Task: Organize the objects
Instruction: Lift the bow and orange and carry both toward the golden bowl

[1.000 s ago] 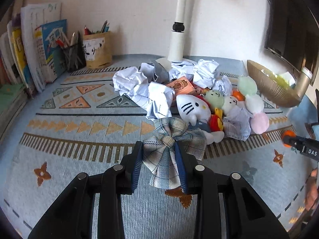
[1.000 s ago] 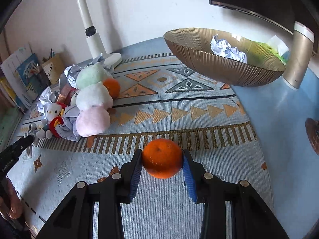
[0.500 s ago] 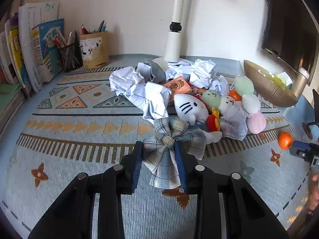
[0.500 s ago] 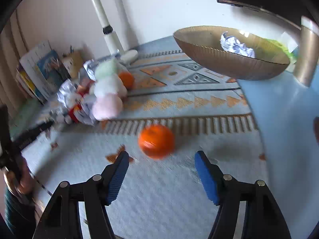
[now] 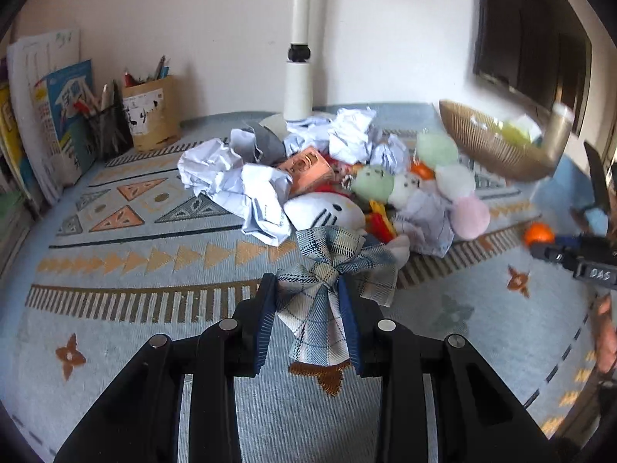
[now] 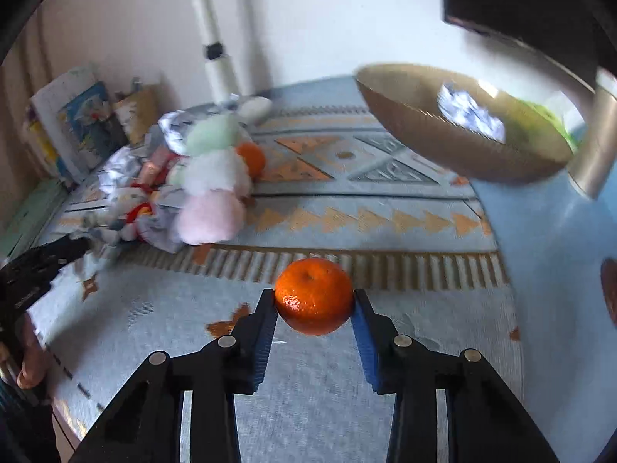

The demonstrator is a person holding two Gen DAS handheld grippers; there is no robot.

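Observation:
My left gripper [image 5: 308, 293] is shut on a blue-and-white plaid fabric bow [image 5: 331, 266], held just above the patterned mat in front of the toy pile. In the right wrist view an orange tangerine [image 6: 308, 308] sits between the blue pads of my right gripper [image 6: 313, 294]. Its jaws are closing and the pads press on the fruit's sides. That tangerine [image 5: 538, 232] and the right gripper [image 5: 540, 249] also show at the right edge of the left wrist view. A golden ribbed bowl [image 6: 424, 123] with crumpled paper [image 6: 470, 112] inside stands beyond to the right.
A pile of crumpled paper balls [image 5: 250, 189], a white cat plush [image 5: 327, 210], pastel plush balls [image 6: 210, 189] and a second tangerine [image 6: 252, 156] lies mid-mat. Pen holders [image 5: 152, 115] and books [image 5: 50, 112] line the left wall. A white pole [image 5: 299, 77] stands at the back.
The right jaws opened half a second ago, leaving the tangerine on the mat, and have come together on it again. The left gripper rolled slightly, bow still held.

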